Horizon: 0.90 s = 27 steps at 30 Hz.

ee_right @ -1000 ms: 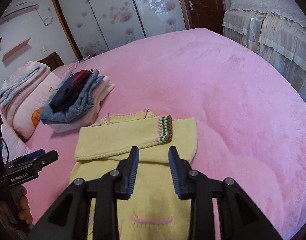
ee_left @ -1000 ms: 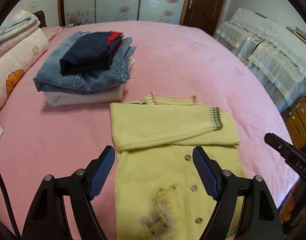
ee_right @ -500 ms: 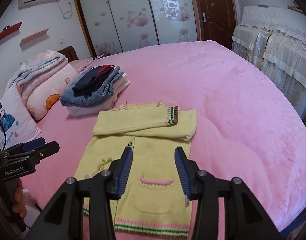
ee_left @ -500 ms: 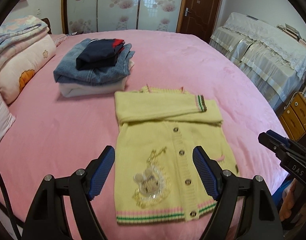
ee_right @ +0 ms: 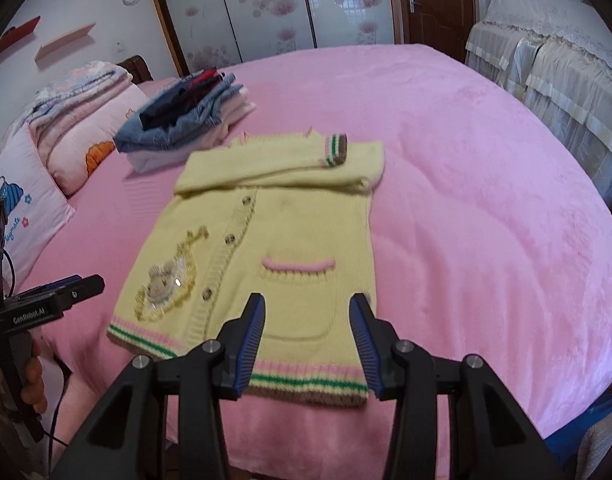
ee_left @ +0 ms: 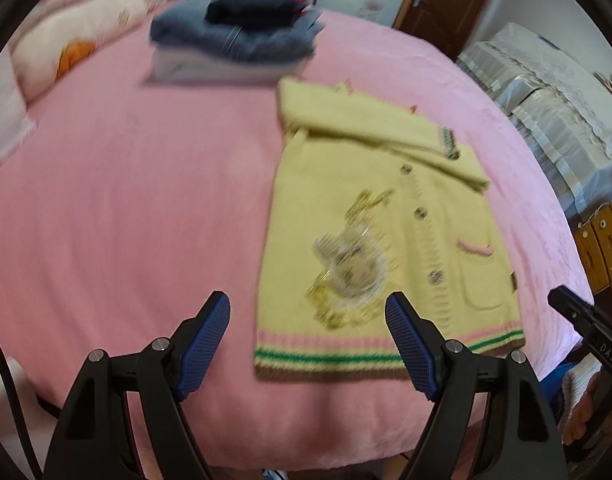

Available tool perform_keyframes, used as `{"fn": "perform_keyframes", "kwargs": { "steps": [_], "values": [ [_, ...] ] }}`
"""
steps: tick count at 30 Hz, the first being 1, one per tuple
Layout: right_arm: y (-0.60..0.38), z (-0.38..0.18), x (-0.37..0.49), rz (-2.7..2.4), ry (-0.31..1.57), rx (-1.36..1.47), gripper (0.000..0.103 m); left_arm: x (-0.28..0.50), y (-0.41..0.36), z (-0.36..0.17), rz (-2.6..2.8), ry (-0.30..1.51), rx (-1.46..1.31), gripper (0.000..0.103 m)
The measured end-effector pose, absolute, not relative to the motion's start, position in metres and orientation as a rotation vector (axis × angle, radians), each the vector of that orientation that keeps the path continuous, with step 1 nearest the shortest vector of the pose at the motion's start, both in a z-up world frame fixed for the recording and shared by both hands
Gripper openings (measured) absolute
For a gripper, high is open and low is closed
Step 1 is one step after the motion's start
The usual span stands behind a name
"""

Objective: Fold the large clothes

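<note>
A yellow knit cardigan (ee_left: 378, 216) lies flat on the pink bed, sleeves folded across its chest, striped hem toward me; it also shows in the right wrist view (ee_right: 274, 240). My left gripper (ee_left: 308, 320) is open and empty, hovering just above the hem's left corner. My right gripper (ee_right: 308, 320) is open and empty above the hem's right part, below the pink-trimmed pocket (ee_right: 298, 266). The left gripper also shows in the right wrist view (ee_right: 66, 298) at the left edge. The right gripper's tip shows in the left wrist view (ee_left: 566, 304).
A stack of folded clothes (ee_right: 186, 128) with jeans on top sits beyond the cardigan at the left (ee_left: 234, 40). Pillows and a folded quilt (ee_right: 66, 120) lie at the bed's left. A covered sofa (ee_right: 546, 72) and wooden drawers (ee_left: 602, 248) stand to the right.
Both grippers have pulled back toward the bed's near edge, so the whole cardigan and its hem are now in view. The right gripper's jaws have opened wider. The cardigan has not moved.
</note>
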State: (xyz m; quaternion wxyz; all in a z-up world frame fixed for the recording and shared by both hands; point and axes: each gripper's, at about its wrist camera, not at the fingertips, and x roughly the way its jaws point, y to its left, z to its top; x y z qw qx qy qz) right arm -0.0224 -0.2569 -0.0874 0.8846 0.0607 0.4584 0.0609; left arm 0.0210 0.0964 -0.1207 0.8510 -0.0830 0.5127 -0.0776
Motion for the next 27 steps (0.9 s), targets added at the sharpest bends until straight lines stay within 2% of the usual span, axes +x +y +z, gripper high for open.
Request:
{"fn": "perform_keyframes", "kwargs": {
  "steps": [9,18,23,27],
  "values": [
    [-0.287,-0.143,-0.034,0.090,1.087,0.240,0.044,0.013,0.127,-0.178,-0.240,1.163,-0.363,0.079],
    [-0.294,-0.167,-0.032,0.102,1.112,0.323,0.044,0.021,0.119,-0.192,-0.273,1.162,-0.328,0.079],
    [-0.291,-0.172,-0.031,0.117,1.108,0.325,0.046,0.025,0.110,-0.196,-0.296,1.171,-0.294,0.090],
    [-0.290,-0.174,-0.031,0.136,1.106,0.322,0.043,0.025,0.105,-0.194,-0.310,1.173,-0.280,0.091]
  ]
}}
